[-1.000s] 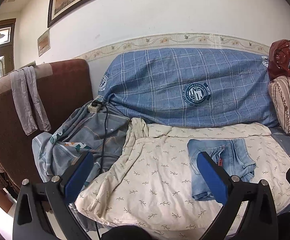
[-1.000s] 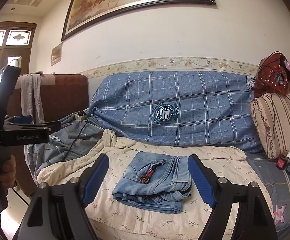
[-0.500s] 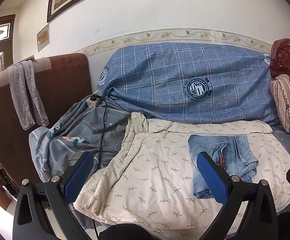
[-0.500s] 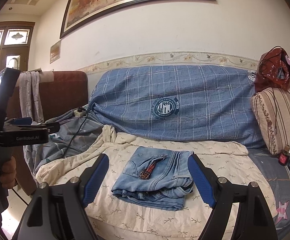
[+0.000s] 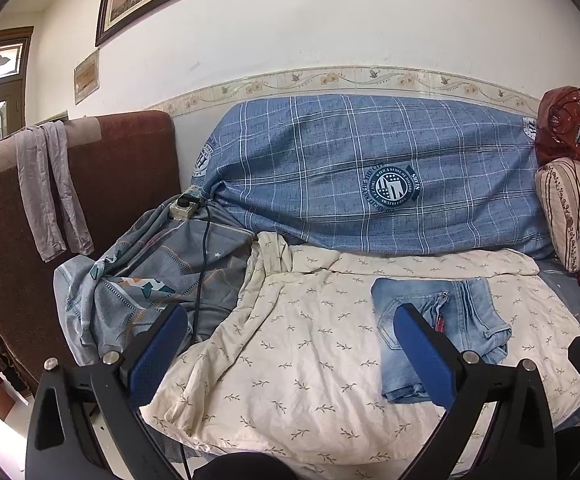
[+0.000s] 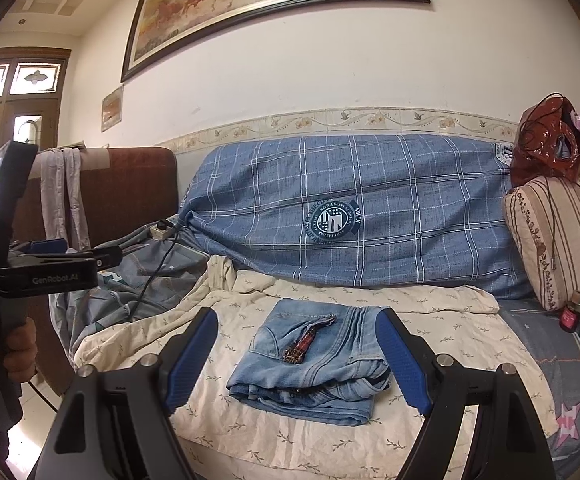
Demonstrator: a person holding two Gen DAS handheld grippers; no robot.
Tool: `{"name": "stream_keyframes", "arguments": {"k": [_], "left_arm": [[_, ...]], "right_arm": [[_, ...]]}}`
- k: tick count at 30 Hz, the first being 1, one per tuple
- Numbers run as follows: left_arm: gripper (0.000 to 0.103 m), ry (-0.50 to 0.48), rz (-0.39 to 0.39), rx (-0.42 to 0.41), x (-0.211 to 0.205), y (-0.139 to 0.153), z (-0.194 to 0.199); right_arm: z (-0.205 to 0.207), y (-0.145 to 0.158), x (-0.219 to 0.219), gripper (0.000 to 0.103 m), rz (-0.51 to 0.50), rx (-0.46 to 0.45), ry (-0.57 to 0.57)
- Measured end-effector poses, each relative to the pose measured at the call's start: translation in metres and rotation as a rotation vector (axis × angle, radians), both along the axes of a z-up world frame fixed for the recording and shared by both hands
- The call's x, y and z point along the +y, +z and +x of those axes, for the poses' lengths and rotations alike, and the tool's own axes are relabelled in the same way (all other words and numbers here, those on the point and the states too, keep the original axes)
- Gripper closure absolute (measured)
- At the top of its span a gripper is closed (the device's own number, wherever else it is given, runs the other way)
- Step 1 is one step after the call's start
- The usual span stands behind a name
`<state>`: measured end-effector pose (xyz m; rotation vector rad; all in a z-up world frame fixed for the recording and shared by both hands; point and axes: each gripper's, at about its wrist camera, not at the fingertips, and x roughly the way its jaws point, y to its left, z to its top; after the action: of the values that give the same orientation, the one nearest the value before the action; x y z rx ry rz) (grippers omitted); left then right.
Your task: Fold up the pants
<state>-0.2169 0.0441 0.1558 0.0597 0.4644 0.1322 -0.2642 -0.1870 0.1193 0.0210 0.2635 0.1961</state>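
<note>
Just 1 folded pants (image 6: 313, 364), 2 tools.

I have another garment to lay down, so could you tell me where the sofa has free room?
The cream sheet is bare left of the folded jeans, up to the grey quilt. A narrower strip lies before the jeans. The right end, by the striped cushion and small bottles, is crowded.

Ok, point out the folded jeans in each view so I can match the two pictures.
Left wrist view: the folded jeans lie right of centre on the cream sheet, partly behind the right-hand finger of the left gripper.
Right wrist view: the jeans lie low in the centre, beyond the fingers of the open right gripper.
Shared landmark: the round badge on the blue checked cover behind.
</note>
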Motion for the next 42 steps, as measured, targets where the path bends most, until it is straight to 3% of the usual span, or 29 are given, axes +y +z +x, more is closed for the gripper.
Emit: {"name": "stream_keyframes", "arguments": {"k": [16,42], "left_arm": [[0.0,-0.049,-0.027,-0.008,-0.0007,0.0017,-0.006],[0.001,-0.047,-0.055,0.018,0.0077,-0.0079,0.0031]], "right_arm": [[-0.0011,0.0009,0.003,0.019,-0.012,0.002,0.005],[0.0068,-0.0036,0.0096,0.019,-0.021,0.026,0.012]]}}
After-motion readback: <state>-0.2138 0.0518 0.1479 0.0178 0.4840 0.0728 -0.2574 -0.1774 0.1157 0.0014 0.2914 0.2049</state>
